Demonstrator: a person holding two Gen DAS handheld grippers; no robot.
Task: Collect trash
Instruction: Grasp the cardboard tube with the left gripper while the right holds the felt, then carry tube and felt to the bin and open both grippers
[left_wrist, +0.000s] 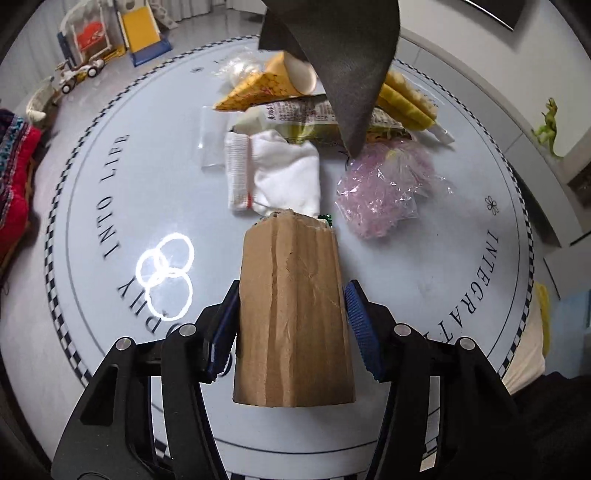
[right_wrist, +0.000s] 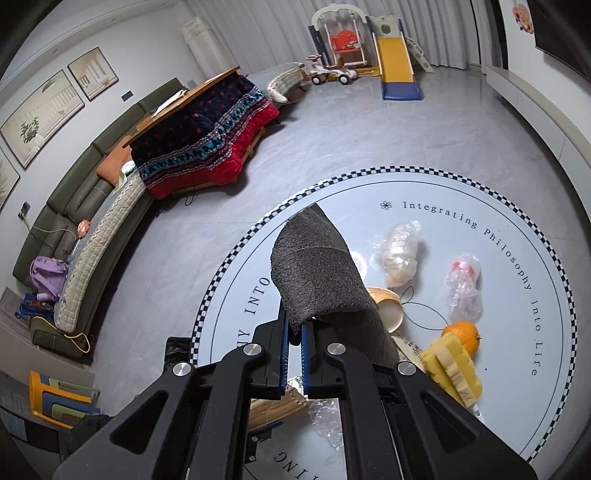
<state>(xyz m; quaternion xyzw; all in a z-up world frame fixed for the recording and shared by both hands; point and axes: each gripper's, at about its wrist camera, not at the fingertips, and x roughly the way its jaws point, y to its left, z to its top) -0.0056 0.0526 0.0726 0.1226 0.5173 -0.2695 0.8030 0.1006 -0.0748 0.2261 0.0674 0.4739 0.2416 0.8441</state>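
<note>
Cardboard (left_wrist: 293, 314): creased brown piece, upright between the blue pads of the left gripper (left_wrist: 291, 325); both pads press its sides.
Left gripper: pinching the cardboard, held above the round table (left_wrist: 461, 280).
Right gripper (right_wrist: 294, 356): pads pressed nearly together on the lower edge of a grey felt sheet (right_wrist: 321, 280); the sheet rises from the pads and droops to the right.
Felt sheet, left view: dark pointed flap hanging from the top edge, its tip over the trash pile.
Sock (left_wrist: 275, 171): white, lying flat just beyond the cardboard's top edge.
Pink bag (left_wrist: 384, 188): crumpled clear film, right of the sock.
Wrappers (left_wrist: 299, 110): printed packets behind the sock, partly under the felt.
Paper cup (left_wrist: 295, 74): on its side at the far end of the pile.
Sponge (right_wrist: 452, 369): yellow, near the table's right side, touching an orange (right_wrist: 463, 334).
Plastic bags (right_wrist: 399, 254): two clear bundles, apart from each other, farther back on the table.
Slide (right_wrist: 397, 70): toy set on the floor, well apart from the table.
</note>
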